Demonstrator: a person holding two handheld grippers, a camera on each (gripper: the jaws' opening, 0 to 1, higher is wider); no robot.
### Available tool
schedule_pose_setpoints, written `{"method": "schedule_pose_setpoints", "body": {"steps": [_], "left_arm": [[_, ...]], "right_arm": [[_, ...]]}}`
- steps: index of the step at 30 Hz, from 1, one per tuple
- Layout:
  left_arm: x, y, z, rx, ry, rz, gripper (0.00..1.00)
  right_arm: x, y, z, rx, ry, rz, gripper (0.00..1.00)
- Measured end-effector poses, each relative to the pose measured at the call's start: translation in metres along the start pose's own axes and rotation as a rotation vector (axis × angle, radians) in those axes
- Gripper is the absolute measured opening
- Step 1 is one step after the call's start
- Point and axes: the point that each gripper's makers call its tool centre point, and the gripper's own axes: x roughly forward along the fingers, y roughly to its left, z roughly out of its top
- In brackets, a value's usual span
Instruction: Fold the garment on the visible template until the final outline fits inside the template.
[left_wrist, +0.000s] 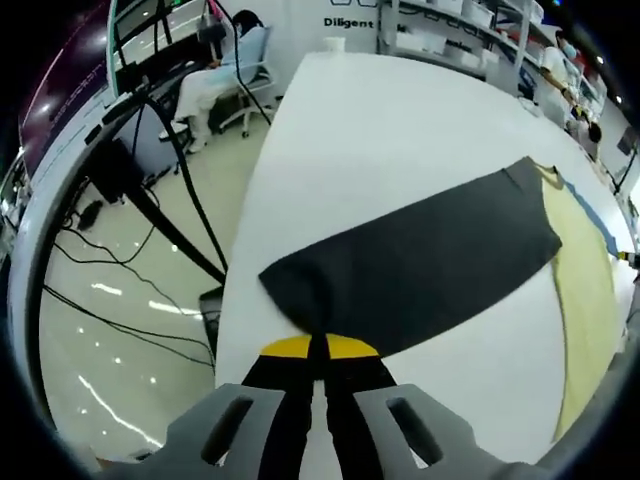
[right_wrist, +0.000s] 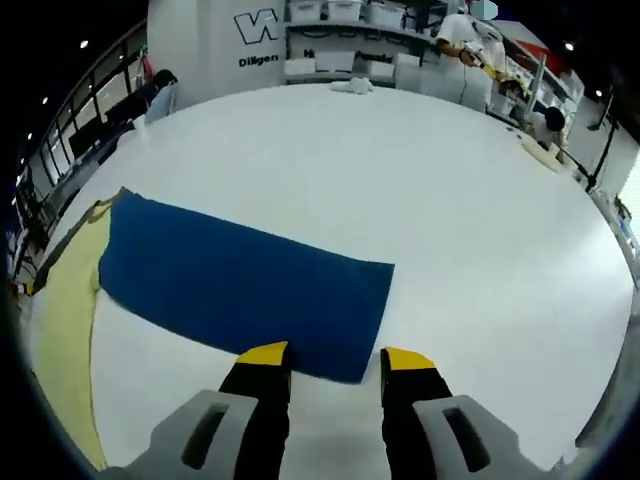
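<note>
I had the left gripper (left_wrist: 318, 350) low over the white desk (left_wrist: 380, 130), its jaws pressed together on the near edge of the garment (left_wrist: 420, 265), where the cloth bunched slightly at the yellow tips. My right gripper (right_wrist: 336, 358) hovered at the garment's (right_wrist: 240, 285) other end, jaws parted and holding nothing, one tip over the cloth's corner and the other over bare desk (right_wrist: 420, 180). The garment lay flat as a long folded strip, dark in the left gripper view and blue in the right gripper view. Its far end lay over the pale yellow template (left_wrist: 585, 300), which stretched beside it along the desk.
</note>
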Motion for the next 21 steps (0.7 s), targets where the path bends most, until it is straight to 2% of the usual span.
{"method": "schedule_pose_setpoints", "body": {"steps": [9,10,12,16,21], "left_arm": [[0.003,0.002,0.003,-0.029,0.009,-0.009,0.01],[0.003,0.002,0.003,-0.041,0.009,-0.012,0.01],[0.004,0.004,0.003,-0.14,0.014,-0.023,0.01],[0.004,0.004,0.003,-0.09,0.017,-0.021,0.01],[0.006,0.004,0.005,-0.061,0.02,-0.022,0.01]], "right_arm": [[0.001,0.006,0.002,-0.003,0.013,-0.007,0.2],[0.001,0.006,0.002,-0.003,0.014,-0.006,0.19],[0.001,0.007,0.002,-0.008,0.024,-0.005,0.12],[0.001,0.012,0.002,-0.023,0.043,0.009,0.0],[-0.003,0.02,0.006,-0.035,0.047,0.022,0.0]]}}
